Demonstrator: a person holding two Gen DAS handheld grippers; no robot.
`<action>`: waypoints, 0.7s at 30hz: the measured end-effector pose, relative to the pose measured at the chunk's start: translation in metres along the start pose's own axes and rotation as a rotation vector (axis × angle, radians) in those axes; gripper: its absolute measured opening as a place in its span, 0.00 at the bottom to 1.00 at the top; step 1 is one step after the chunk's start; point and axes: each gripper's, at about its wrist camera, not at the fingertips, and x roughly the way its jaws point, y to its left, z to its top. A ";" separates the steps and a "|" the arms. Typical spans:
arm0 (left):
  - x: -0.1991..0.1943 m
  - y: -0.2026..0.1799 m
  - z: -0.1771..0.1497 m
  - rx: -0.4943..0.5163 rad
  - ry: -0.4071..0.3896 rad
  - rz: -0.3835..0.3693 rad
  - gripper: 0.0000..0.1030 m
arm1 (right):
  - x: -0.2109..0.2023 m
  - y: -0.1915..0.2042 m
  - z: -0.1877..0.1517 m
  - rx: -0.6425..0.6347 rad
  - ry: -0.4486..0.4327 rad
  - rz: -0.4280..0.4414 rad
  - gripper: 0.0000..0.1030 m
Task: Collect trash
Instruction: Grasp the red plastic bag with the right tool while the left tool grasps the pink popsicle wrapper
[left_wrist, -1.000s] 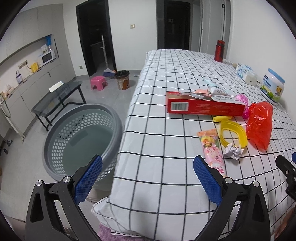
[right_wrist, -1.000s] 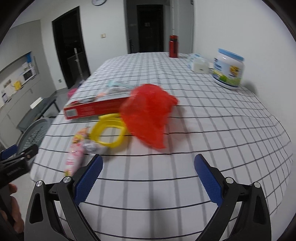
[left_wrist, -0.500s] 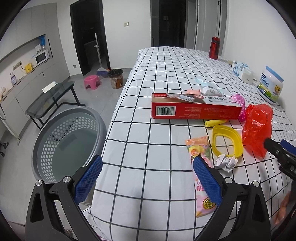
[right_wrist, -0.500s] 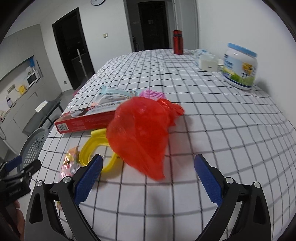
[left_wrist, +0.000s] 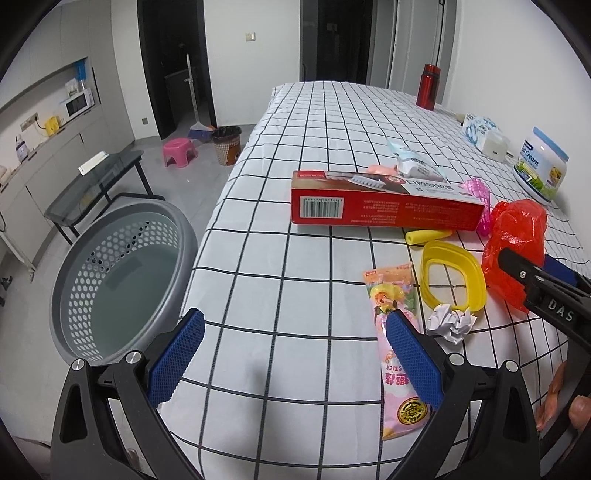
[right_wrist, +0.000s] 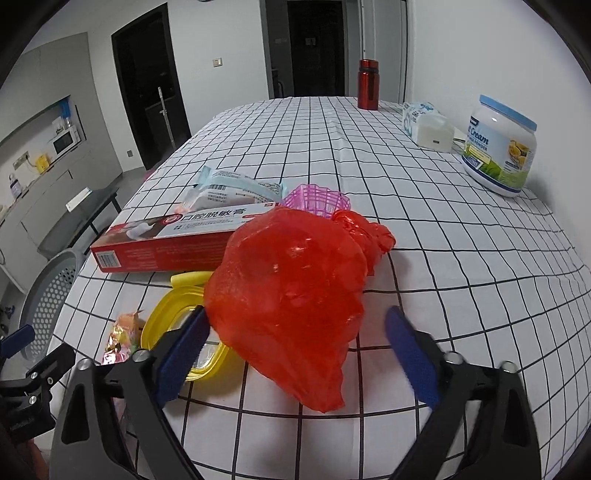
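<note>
Jaws of my right tool are closing around the red bag, now between them instead of ahead; nothing gripped yet. Left tool stays open, empty.

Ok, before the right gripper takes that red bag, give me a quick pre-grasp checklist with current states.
1. Red bag between the right gripper pads: ok; the jaws are closing, the bag between them.
2. Pads pressing the bag: not ok; the left pad is at its edge, the right pad stands clear.
3. Yellow ring out of the grip: cannot tell; it lies right beside the left pad.
4. Left gripper free: ok, open, nothing between its pads.
5. Basket ready: ok, on the floor beside the table, nothing seen inside.
</note>
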 end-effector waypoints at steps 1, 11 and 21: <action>0.001 -0.002 -0.001 0.002 0.007 -0.006 0.94 | 0.001 0.001 0.000 -0.009 0.009 0.000 0.60; 0.002 -0.019 -0.010 0.029 0.036 -0.052 0.94 | -0.011 -0.013 -0.008 0.029 -0.005 0.049 0.22; 0.013 -0.036 -0.016 0.058 0.097 -0.069 0.94 | -0.050 -0.042 -0.026 0.114 -0.064 0.080 0.20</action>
